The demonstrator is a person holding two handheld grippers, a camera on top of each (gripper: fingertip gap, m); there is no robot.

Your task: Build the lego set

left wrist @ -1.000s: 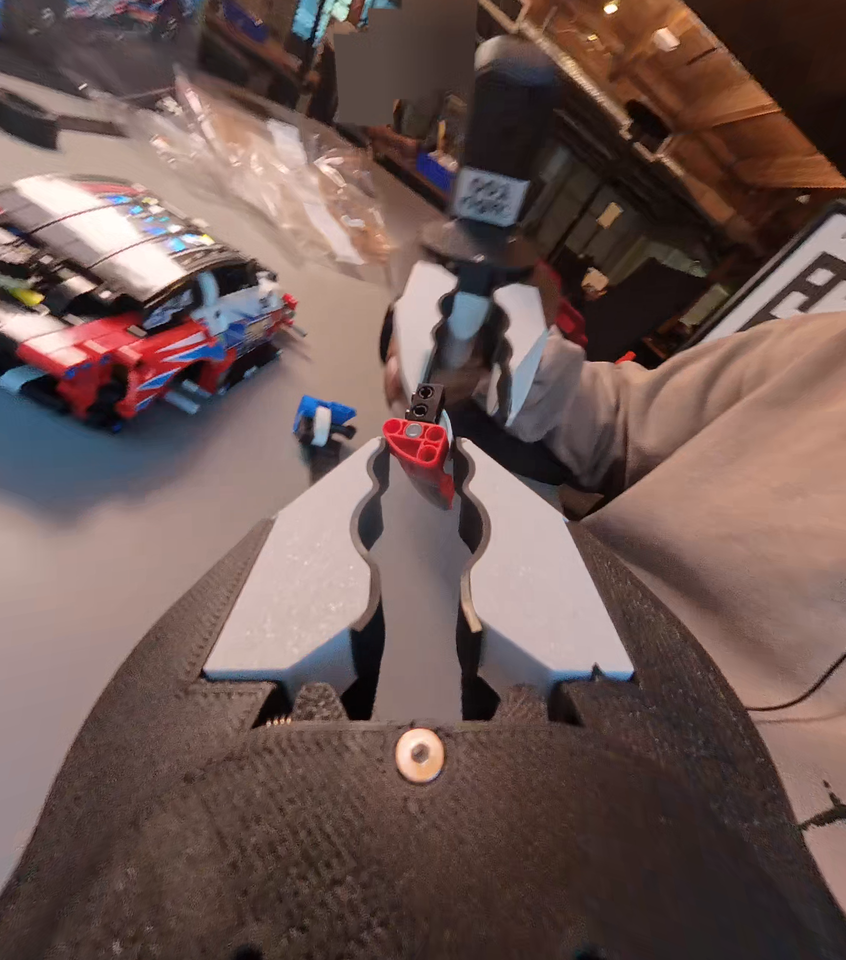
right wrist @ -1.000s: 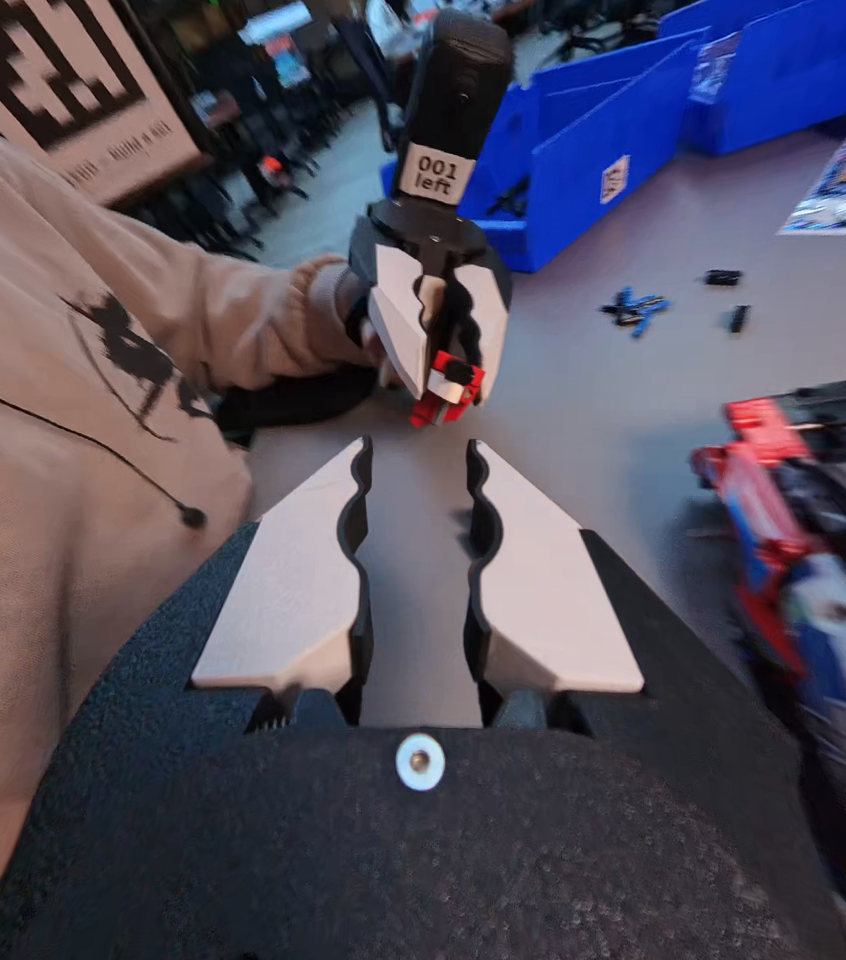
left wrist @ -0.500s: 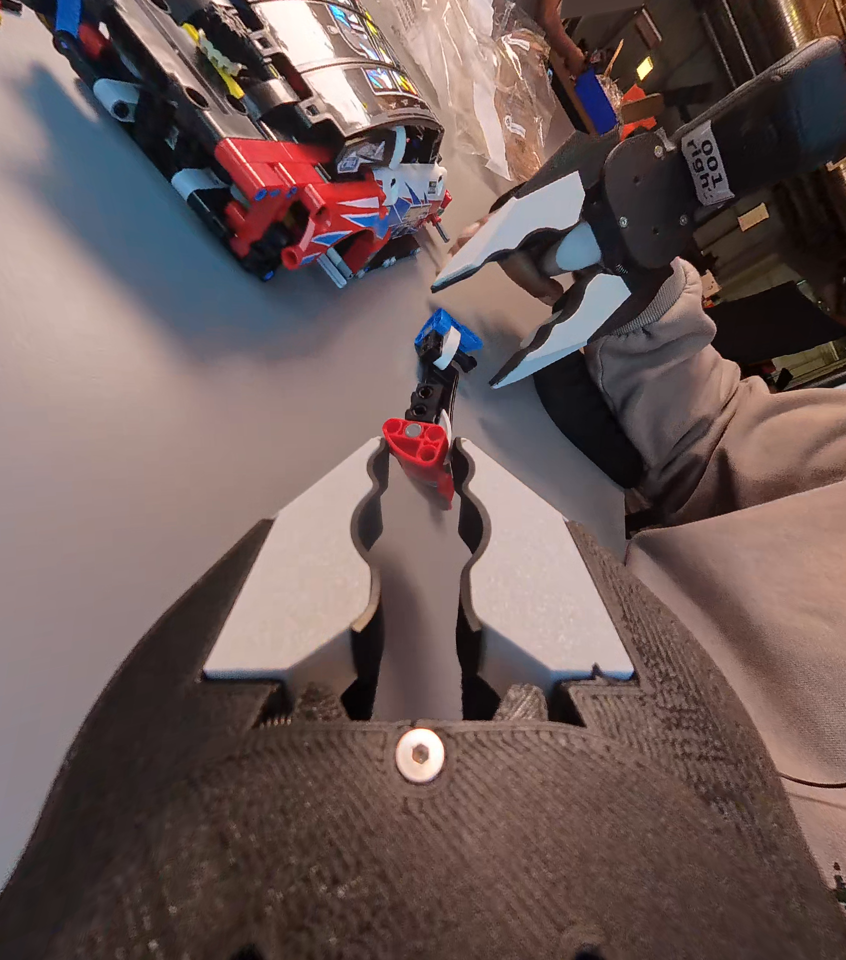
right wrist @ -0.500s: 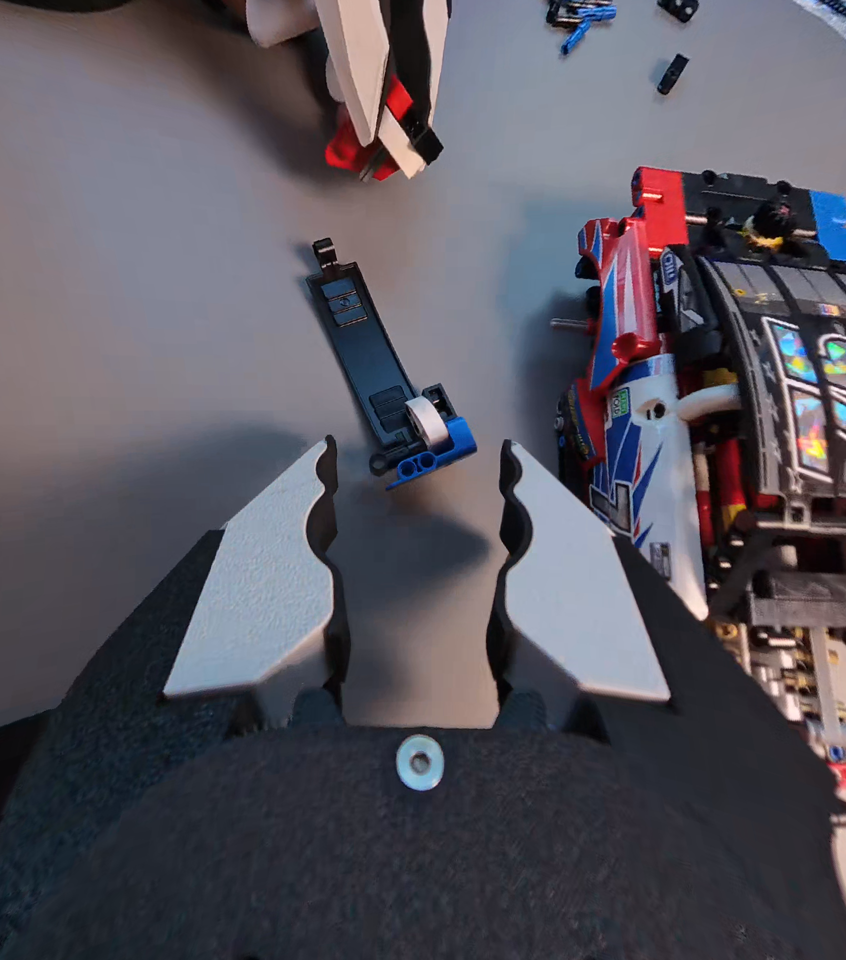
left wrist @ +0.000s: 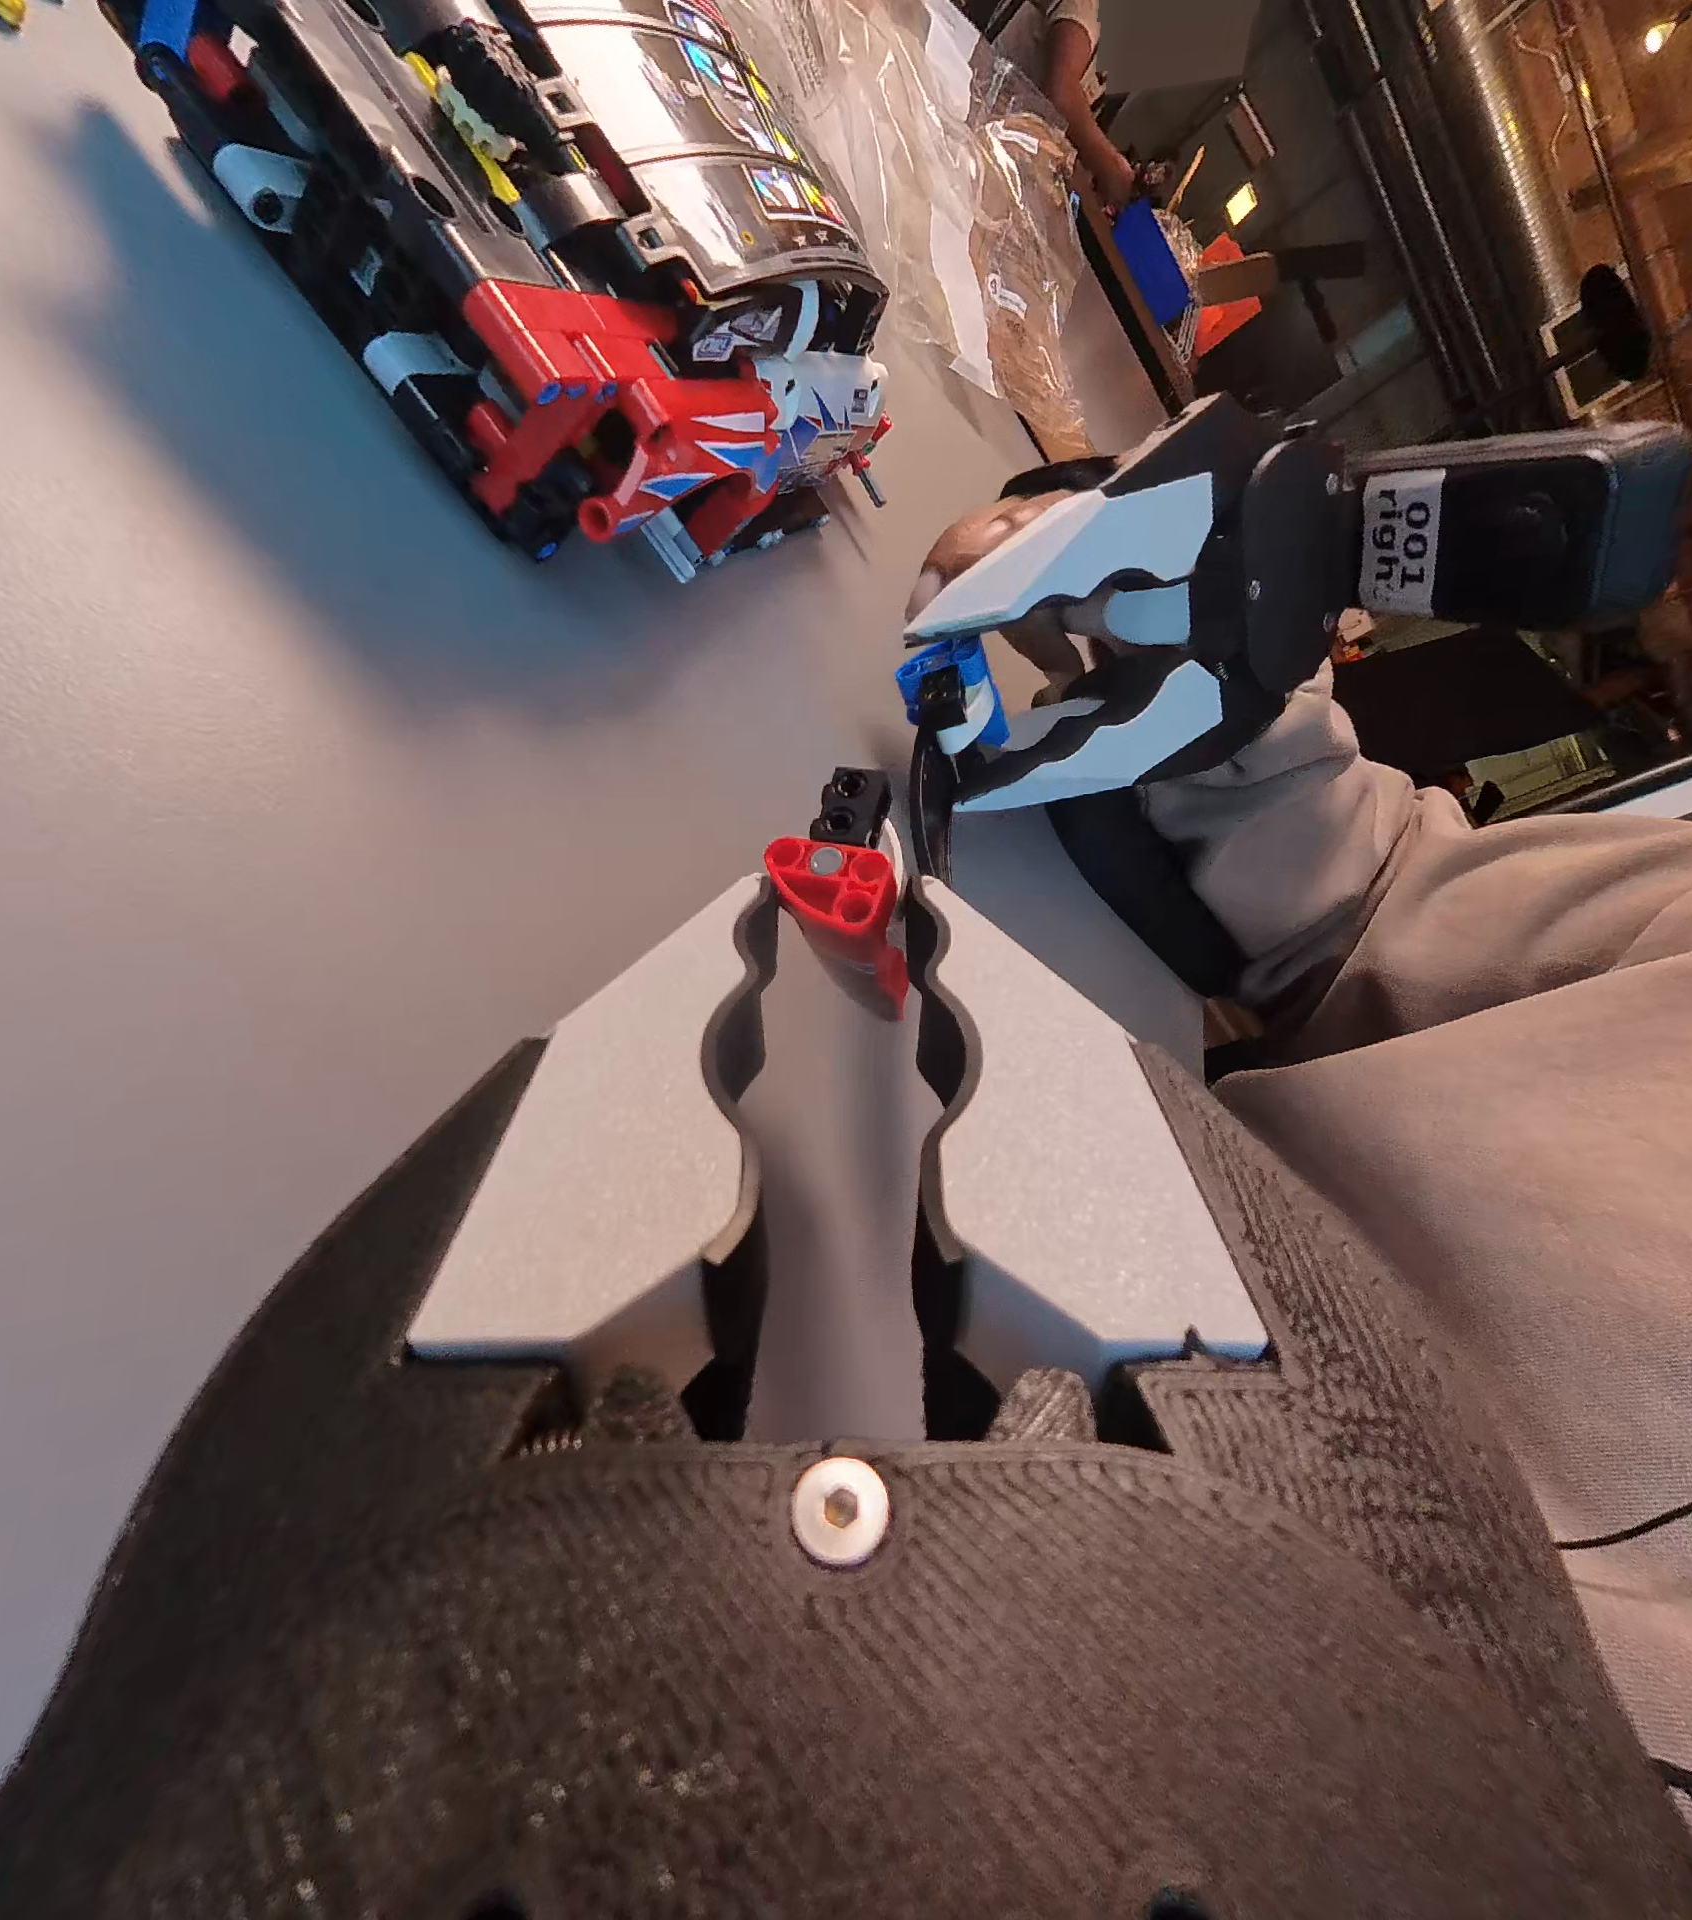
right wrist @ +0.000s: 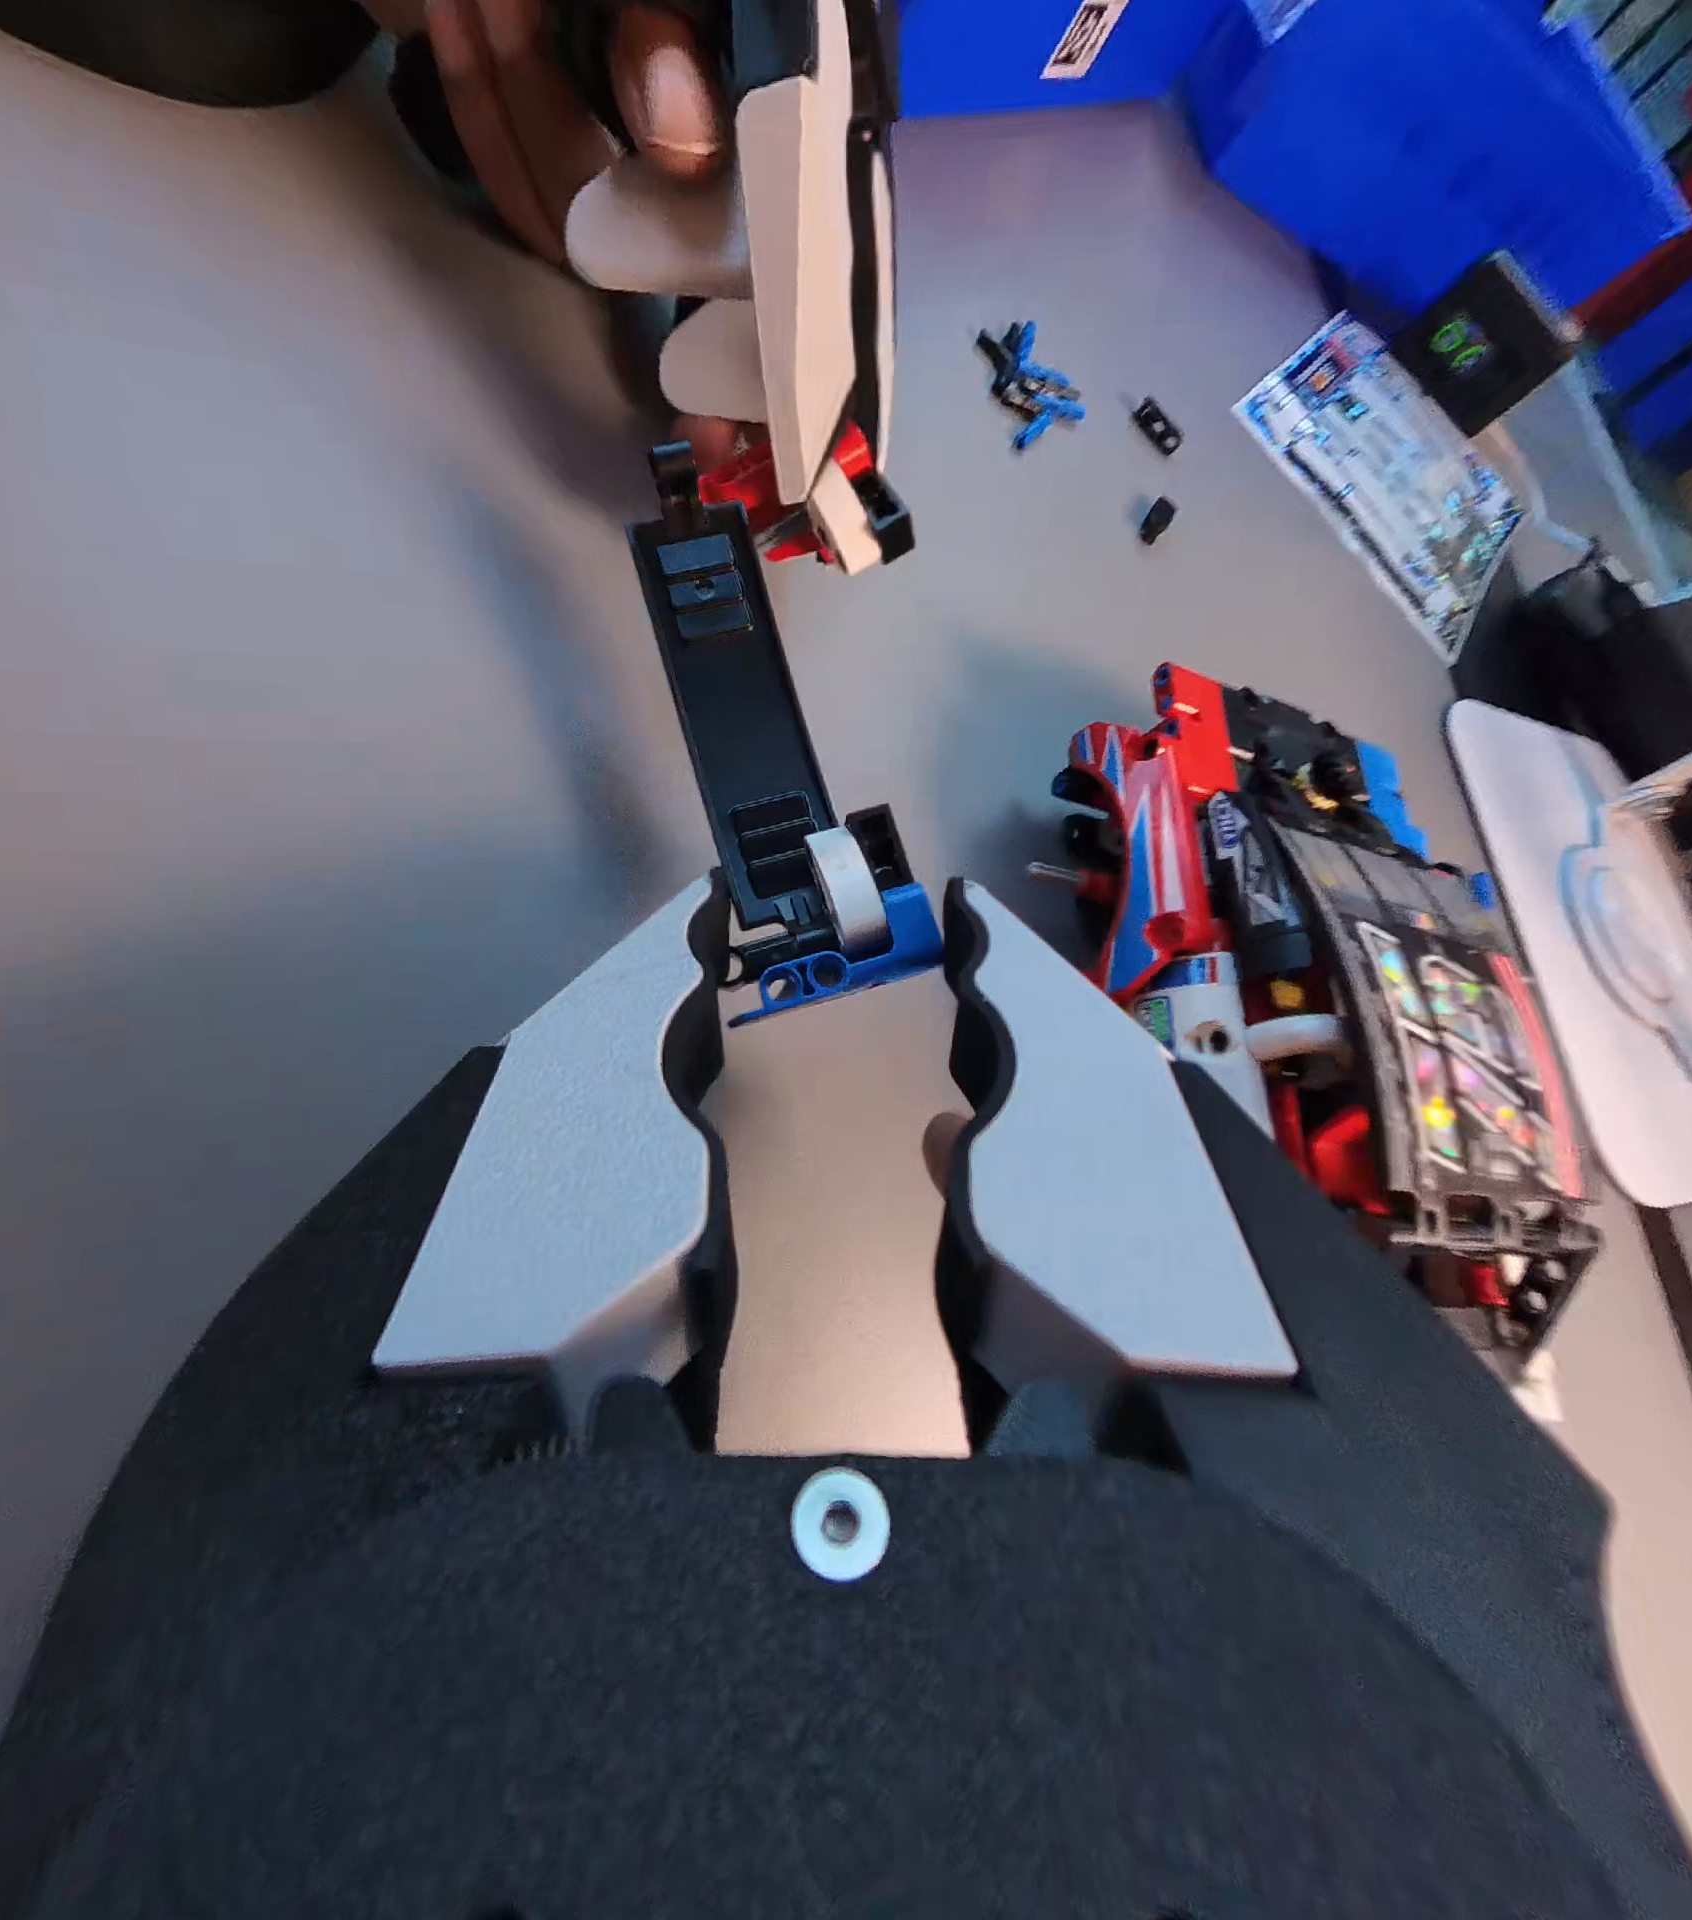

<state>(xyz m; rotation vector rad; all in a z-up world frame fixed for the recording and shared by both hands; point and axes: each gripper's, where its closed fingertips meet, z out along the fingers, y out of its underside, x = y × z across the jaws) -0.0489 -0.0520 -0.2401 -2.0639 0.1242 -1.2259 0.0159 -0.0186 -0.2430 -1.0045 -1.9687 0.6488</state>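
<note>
Left wrist view: the left gripper [left wrist: 837,899] has its jaws drawn narrow on a red lego piece [left wrist: 837,899], a rounded-triangle beam end with pin holes facing the camera and a small black block fixed to its far end; its long axis runs away along the jaws. Just beyond and to the right, the right gripper [left wrist: 951,712] comes in from the right, jaws clamped on the blue end of a black panel assembly [left wrist: 946,691], whose dark strip curves down toward the grey tabletop [left wrist: 198,935]. The lego race car [left wrist: 551,312] lies far left on the tabletop, red nose pointing right. Clear plastic bags [left wrist: 977,187] lie beyond it.

Right wrist view: the right gripper [right wrist: 831,935] holds the black panel assembly [right wrist: 738,717] by its blue-and-white near end, the panel's long axis pointing away and slightly left. The left gripper [right wrist: 847,509] reaches down from the top, gripping the red lego piece [right wrist: 748,488] right at the panel's far tip. The lego race car [right wrist: 1341,966] sits to the right, loose small pieces [right wrist: 1029,384] farther off, an instruction booklet [right wrist: 1382,468] and blue bins [right wrist: 1393,135] behind.
</note>
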